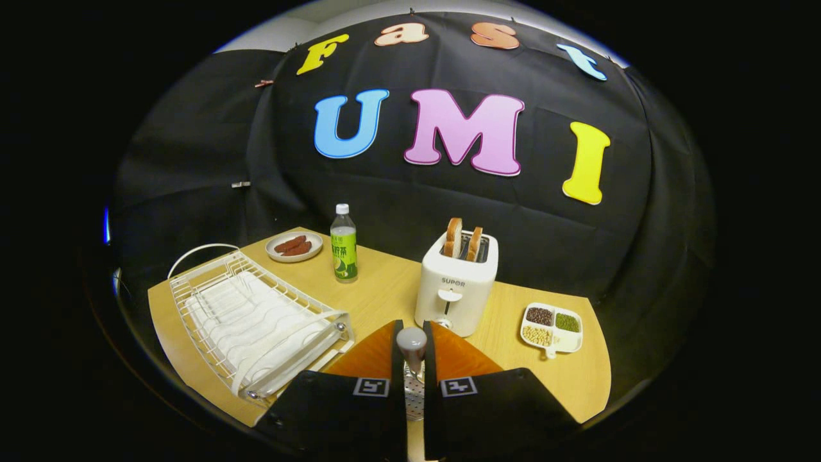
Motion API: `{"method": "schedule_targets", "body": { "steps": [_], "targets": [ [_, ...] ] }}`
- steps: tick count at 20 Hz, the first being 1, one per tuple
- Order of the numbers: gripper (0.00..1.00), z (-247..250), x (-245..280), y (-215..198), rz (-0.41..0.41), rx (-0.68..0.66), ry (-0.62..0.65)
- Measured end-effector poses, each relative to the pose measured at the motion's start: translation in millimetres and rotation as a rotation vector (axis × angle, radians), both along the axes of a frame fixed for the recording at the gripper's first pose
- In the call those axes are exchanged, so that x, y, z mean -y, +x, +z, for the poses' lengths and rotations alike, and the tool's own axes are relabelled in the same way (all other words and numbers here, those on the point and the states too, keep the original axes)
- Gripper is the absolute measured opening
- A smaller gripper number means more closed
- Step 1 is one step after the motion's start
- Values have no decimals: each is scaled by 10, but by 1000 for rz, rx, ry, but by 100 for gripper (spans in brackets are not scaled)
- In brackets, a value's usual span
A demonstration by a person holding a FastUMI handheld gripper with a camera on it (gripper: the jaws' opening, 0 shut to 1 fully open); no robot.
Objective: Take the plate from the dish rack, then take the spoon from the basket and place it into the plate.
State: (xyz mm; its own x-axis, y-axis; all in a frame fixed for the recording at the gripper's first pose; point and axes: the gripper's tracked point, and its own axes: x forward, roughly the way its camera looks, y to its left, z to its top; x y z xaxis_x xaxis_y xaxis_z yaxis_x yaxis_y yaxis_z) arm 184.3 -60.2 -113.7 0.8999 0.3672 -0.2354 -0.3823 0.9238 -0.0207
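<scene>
gripper pinching a spoon handle, above a wooden table.
item list: the two fingers are drawn close together with the rounded end of the spoon clamped between them, its handle running down toward a perforated basket glimpsed in the narrow gap below. white wire dish rack to the left of the fingers, on the light wooden table; whether a plate remains in it cannot be told. beyond the rack, a small plate of reddish sausages and, just beside it, an upright green-labelled bottle. white toaster just ahead of the fingers, two bread slices standing in its slots. to the right, a divided dish holding brown, green and pale beans.
</scene>
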Motion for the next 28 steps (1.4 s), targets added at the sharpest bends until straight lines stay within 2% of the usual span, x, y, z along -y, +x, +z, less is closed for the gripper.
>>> {"method": "schedule_targets", "body": {
  "steps": [5,11,17,22,28],
  "targets": [
    [15,338,-66,-373,85,-58,114],
    [14,131,-198,-1012,252,-124,129],
    [14,-483,-184,-1141,273,-183,27],
    [15,-789,-288,-1217,297,-208,-38],
    [18,-800,-384,-1247,291,-272,11]
  ]
}}
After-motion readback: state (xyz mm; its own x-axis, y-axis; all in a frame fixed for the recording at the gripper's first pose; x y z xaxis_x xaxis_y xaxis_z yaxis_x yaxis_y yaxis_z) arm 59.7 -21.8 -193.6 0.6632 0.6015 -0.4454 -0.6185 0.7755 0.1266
